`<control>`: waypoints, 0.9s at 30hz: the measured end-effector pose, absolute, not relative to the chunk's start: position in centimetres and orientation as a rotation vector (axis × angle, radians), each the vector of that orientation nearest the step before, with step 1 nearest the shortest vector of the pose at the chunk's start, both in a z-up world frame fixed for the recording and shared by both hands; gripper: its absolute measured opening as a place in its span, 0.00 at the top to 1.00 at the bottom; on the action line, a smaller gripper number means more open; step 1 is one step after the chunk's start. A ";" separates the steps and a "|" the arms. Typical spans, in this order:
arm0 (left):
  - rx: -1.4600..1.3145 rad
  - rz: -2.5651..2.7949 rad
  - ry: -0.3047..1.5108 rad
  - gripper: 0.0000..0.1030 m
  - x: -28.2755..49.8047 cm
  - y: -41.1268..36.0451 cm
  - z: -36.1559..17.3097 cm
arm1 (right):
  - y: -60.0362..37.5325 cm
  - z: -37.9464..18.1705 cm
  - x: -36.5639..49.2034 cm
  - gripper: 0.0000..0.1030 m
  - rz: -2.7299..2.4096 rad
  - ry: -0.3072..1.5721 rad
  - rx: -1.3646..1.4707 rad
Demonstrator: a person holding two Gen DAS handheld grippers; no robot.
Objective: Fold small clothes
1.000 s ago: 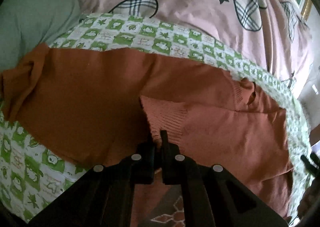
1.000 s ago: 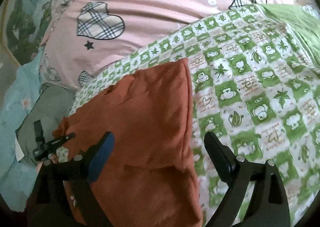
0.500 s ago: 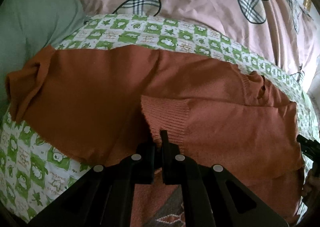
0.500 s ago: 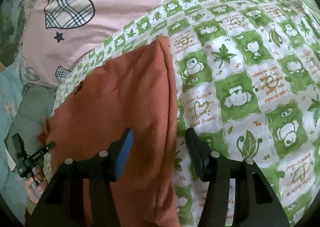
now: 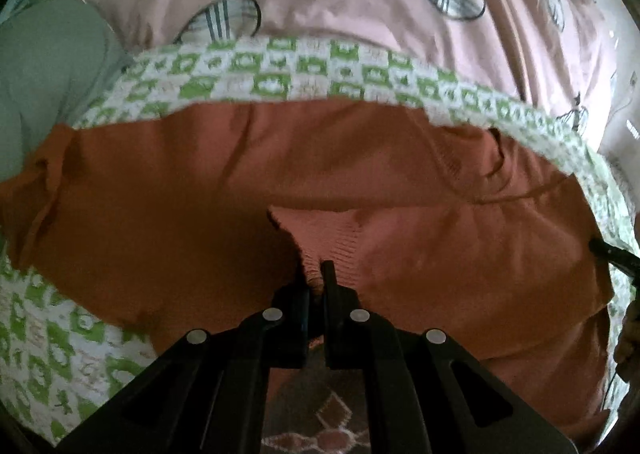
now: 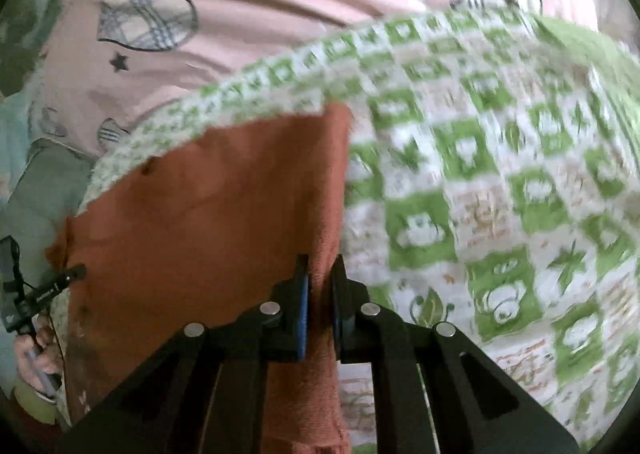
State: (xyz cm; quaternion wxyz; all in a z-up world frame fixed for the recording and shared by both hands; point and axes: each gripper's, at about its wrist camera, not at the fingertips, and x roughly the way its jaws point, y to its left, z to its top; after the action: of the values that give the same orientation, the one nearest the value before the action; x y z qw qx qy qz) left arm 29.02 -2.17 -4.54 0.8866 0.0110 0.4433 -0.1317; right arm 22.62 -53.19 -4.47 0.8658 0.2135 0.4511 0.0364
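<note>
A rust-orange knit sweater [image 5: 248, 190] lies spread across a green-and-white checked blanket [image 5: 280, 74]. My left gripper [image 5: 314, 274] is shut on the ribbed cuff [image 5: 328, 234] of a sleeve folded over the sweater's body. In the right wrist view the same sweater [image 6: 208, 206] fills the left half, and my right gripper [image 6: 320, 274] is shut on its right side edge, next to the checked blanket [image 6: 500, 194]. The other gripper and the hand holding it show at that view's left edge [image 6: 36, 294].
A pink quilt with plaid hearts and stars [image 5: 360, 2] lies behind the blanket. A grey-green cloth [image 5: 44, 70] lies at the far left. The other gripper's tip [image 5: 612, 254] shows at the right edge of the left wrist view.
My right gripper has come down onto the sweater's side edge and closed on it. My left gripper has kept hold of the cuff and moved closer over the sweater.
</note>
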 end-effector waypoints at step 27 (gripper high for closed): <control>-0.148 0.163 0.846 0.50 26.2 16.7 -2.7 | -45.5 0.0 13.8 0.37 0.238 0.897 0.503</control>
State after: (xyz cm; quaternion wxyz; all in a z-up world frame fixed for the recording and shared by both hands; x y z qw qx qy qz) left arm 26.17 16.65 -2.67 0.9060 -0.0718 0.4095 0.0791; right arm 13.81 -45.55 0.01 0.8640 0.2399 0.4279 0.1135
